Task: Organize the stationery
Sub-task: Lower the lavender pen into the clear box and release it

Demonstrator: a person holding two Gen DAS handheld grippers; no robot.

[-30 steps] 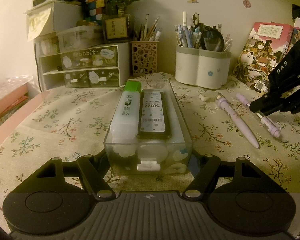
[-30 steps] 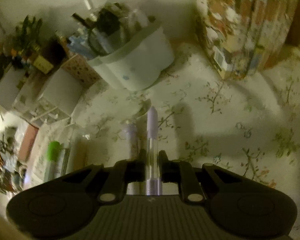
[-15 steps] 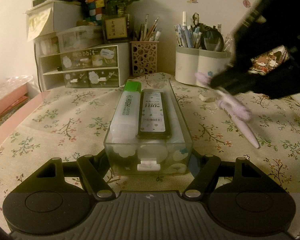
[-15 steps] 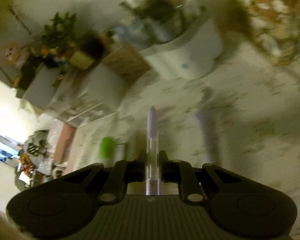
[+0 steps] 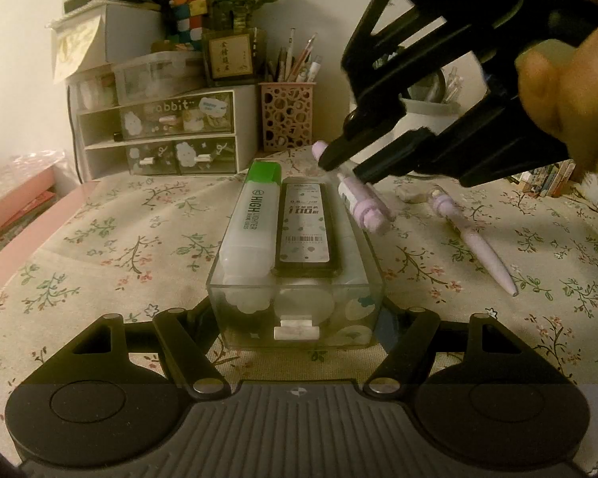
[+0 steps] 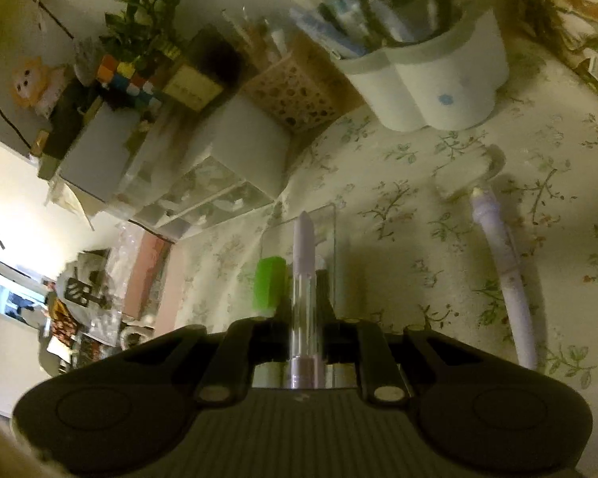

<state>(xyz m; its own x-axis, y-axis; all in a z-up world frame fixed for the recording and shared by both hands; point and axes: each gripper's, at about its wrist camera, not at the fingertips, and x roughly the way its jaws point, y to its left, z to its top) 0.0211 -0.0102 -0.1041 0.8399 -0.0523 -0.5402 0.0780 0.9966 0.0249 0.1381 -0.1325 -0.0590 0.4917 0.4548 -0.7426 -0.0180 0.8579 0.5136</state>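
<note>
A clear plastic box point(image 5: 295, 298) lies lengthwise on the flowered tablecloth. Inside it are a green-capped highlighter point(image 5: 251, 219) and a black lead case point(image 5: 305, 227). My left gripper point(image 5: 297, 318) is shut on the box's near end, one finger on each side wall. My right gripper point(image 5: 345, 167) hangs over the box's far right part, shut on a lilac pen point(image 5: 362, 203) that slants down toward the box. In the right wrist view the gripper point(image 6: 303, 326) grips that pen point(image 6: 303, 247) above the box rim point(image 6: 331, 215), beside the green cap point(image 6: 271, 283). A second lilac pen point(image 5: 474, 239) lies on the cloth to the right.
A white eraser point(image 5: 410, 195) lies by the second pen's far end. At the back stand a white pen holder point(image 6: 438, 79), a pink lattice cup point(image 5: 286, 119) and a small drawer unit point(image 5: 159, 135). A hand point(image 5: 570, 91) holds the right gripper. The table's pink edge runs along the left.
The right gripper lifted the lilac pen off the cloth at the right and carried it left, to above the clear box. The left gripper and the box stayed still.
</note>
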